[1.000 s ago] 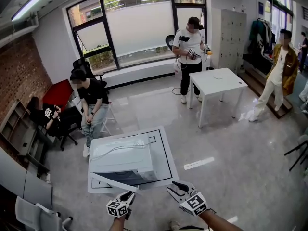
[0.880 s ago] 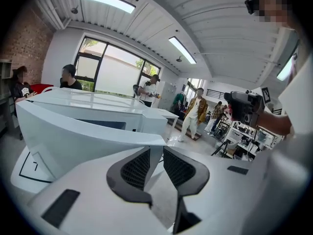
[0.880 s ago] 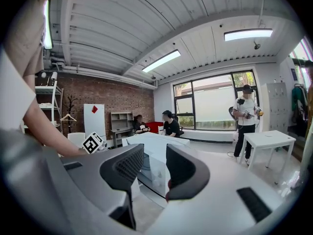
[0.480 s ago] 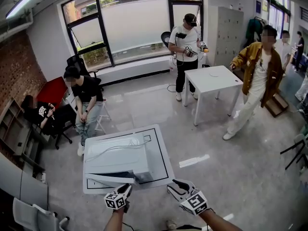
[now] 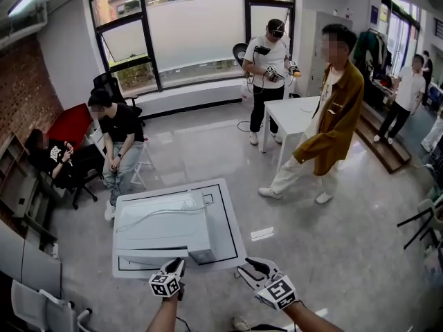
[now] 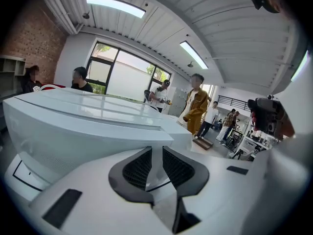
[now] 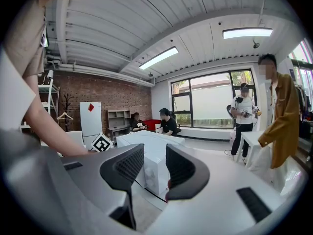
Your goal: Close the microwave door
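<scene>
The white microwave (image 5: pixel 163 223) lies on a low white table (image 5: pixel 228 216) with a black outline, and its door is flat against the front. My left gripper (image 5: pixel 173 270) is at the microwave's near front edge, its jaws drawn almost together with nothing between them. In the left gripper view the microwave (image 6: pixel 88 121) fills the frame just past the left gripper (image 6: pixel 156 153). My right gripper (image 5: pixel 253 268) hovers off the table's near right corner, jaws apart and empty. The right gripper view shows the right gripper (image 7: pixel 155 163) pointed at the microwave (image 7: pixel 151 153) from the side.
A person in a brown jacket (image 5: pixel 325 130) walks across the floor just beyond the table. Farther back are a white table (image 5: pixel 294 113), a standing person with grippers (image 5: pixel 270 61) and two seated people (image 5: pixel 118 140) at the left.
The microwave door, which stood out at an angle, has swung in flat against the front with my left gripper following it. The person in the brown jacket has walked from the right towards the middle.
</scene>
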Motion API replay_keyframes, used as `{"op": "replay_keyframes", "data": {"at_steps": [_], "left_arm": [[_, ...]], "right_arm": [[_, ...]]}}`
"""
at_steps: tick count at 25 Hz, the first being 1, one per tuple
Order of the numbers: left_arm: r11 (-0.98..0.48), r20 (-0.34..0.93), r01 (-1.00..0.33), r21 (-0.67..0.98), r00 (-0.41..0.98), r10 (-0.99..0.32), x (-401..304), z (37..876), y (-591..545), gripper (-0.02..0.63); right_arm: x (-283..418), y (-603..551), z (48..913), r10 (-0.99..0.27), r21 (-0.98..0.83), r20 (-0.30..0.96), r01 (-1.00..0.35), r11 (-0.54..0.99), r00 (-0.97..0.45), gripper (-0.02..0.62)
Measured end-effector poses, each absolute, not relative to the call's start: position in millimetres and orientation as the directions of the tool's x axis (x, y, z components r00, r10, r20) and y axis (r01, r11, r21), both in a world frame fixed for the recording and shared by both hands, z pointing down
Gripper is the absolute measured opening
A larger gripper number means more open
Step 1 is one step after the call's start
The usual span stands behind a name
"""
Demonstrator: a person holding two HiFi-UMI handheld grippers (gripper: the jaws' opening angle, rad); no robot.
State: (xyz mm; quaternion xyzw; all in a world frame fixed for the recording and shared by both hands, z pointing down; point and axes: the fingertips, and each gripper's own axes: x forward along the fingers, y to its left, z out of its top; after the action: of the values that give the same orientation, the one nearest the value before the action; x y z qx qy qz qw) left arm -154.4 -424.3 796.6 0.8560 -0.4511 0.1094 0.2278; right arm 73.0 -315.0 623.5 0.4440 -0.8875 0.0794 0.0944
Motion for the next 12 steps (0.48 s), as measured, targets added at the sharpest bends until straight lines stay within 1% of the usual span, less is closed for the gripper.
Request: {"op": "replay_keyframes", "data": {"at_steps": [2, 6, 11, 12], "left_arm": [[-0.483, 0.393, -0.828, 0.285, 0.560, -0.729, -154, 796, -424, 0.075], [-0.470, 0.389, -0.838, 0.276, 0.545, -0.743, -154, 797, -426, 0.051], [-0.429, 0.394, -0.851, 0.302, 0.521, -0.757, -150, 793, -443, 0.058], [-0.425, 0.393, -0.850, 0.311, 0.522, -0.757, -151, 791, -443, 0.034]], "right_arm": [[72, -316, 624, -0.771, -0.057, 0.245, -0.802, 0.594, -0.588, 0.144], [68, -316, 627, -0.762, -0.055, 0.258, -0.796, 0.602, -0.594, 0.145], [57, -317, 627, -0.753, -0.054, 0.258, -0.787, 0.614, -0.605, 0.144], [55, -316, 626, -0.752, -0.055, 0.258, -0.786, 0.615, -0.607, 0.144]]}}
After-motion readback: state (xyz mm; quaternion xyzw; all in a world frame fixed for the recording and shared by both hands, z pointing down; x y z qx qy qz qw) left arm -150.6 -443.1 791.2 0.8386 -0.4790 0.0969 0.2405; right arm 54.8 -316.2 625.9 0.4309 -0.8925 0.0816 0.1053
